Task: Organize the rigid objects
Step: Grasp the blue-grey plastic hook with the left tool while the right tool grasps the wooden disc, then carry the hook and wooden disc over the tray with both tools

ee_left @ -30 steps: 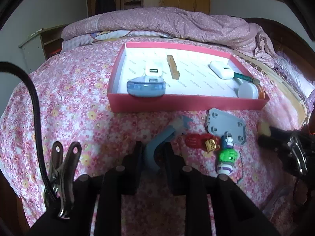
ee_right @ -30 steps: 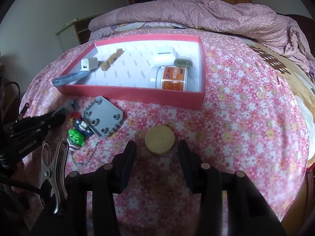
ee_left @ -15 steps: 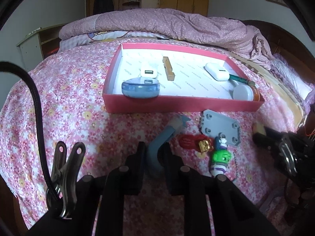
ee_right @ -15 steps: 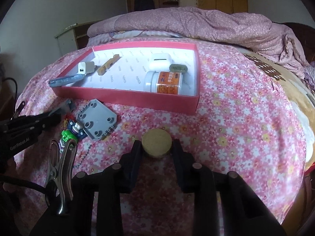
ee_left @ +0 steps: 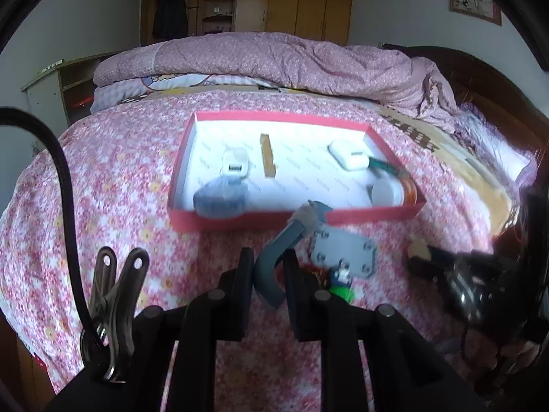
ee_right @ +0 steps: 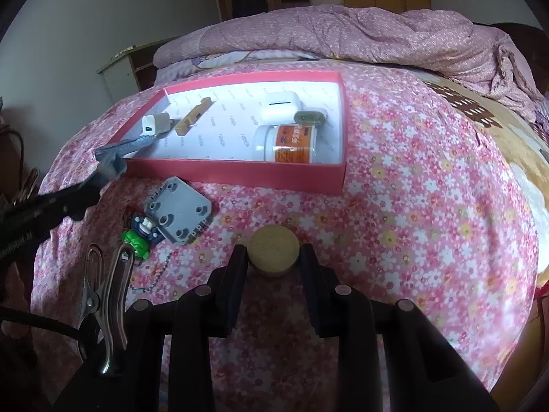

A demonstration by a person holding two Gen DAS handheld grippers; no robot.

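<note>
Curved blue-grey plastic handle piece (ee_left: 274,257), clamped in left gripper (ee_left: 267,276), long axis aimed at red shallow box (ee_left: 240,221) just ahead; right gripper (ee_right: 272,259) pinching round wooden disc (ee_right: 272,245).

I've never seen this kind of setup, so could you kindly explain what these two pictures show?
A person holds a two-finger gripper in each hand, and each carries a camera looking along its fingers. One view shows the left gripper shut on a grey hook, lifted off the bed. The other shows the right gripper shut on a wooden disc resting on the bed. Ahead lies a red tray holding small items; a grey plate and toy lie loose beside it.
</note>
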